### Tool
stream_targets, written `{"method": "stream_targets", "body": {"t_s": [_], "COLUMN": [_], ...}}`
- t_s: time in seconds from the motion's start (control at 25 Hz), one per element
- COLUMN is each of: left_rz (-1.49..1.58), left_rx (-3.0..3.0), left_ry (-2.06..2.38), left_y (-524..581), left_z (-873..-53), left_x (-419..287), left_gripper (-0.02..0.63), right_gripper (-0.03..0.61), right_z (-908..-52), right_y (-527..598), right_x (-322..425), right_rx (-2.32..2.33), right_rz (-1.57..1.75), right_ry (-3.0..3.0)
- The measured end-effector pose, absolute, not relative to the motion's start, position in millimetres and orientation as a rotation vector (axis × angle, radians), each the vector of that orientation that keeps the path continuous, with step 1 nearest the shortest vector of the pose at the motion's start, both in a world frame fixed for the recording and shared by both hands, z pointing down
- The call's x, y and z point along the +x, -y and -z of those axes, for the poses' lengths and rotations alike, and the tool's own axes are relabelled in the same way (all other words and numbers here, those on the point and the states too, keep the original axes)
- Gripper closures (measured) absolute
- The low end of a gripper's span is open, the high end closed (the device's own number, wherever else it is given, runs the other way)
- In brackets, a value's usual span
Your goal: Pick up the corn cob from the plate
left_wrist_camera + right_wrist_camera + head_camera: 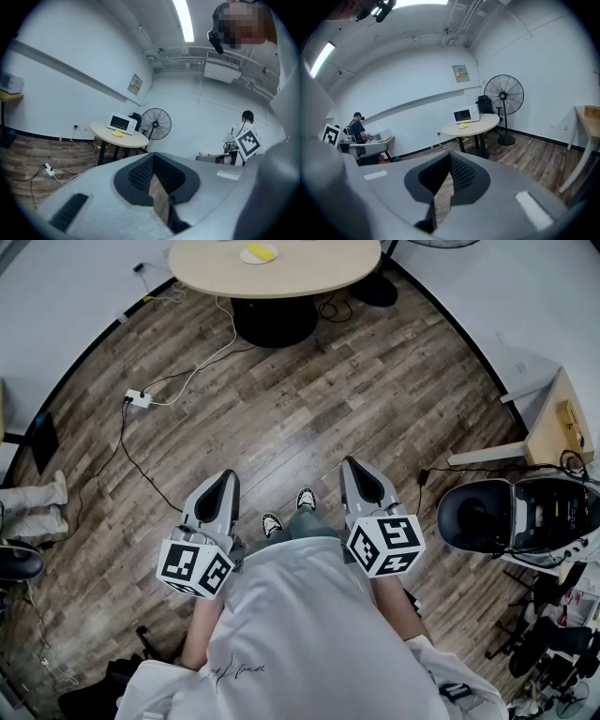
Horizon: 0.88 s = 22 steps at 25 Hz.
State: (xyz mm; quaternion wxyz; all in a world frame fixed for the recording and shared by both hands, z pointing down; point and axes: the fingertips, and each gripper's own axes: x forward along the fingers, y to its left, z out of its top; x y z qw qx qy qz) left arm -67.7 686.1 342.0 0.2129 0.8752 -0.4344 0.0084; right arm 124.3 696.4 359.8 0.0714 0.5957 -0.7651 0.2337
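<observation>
Left tongs (223, 478) (153, 164): pressed together, nothing between the tips. Right tongs (355, 465) (450, 162): likewise pressed together and empty. Both are held low in front of the person's body, pointing ahead and slightly down at the wooden floor (309, 409).

The corn cob (262, 251) (118, 133) (464, 125) lies on a white plate (247, 256) on the round table (281, 277) at the far end of the room, just in front of a microwave (121, 123) (465, 115). It is well apart from both tongs. No contact made; the pickup has not begun.

Assessment: the step in hand is the approach. A power strip (139, 398) and its cord lie on the floor to the left of the path, so the walk is best kept to the right. Once at the table, one pair of tongs should be spread before coming down. It should grip the cob across its middle rather than at an end, since a round cob is likely to roll. Close firmly and lift straight up, so that the plate is not dragged.
</observation>
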Motion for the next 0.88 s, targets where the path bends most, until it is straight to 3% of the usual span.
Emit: {"method": "stream_targets", "body": {"t_s": [0.88], "left_rz": [0.001], "left_rx": [2.442], "left_ry": [1.196], "left_y": [-681], "left_z": [-333], "left_x": [-134], "left_gripper": [0.614], "right_gripper": [0.571], "right_z": [-333], "right_y": [-695], "right_x": [56], "right_rx": [1.732], "right_rz": [-0.476], "right_ry": [2.473]}}
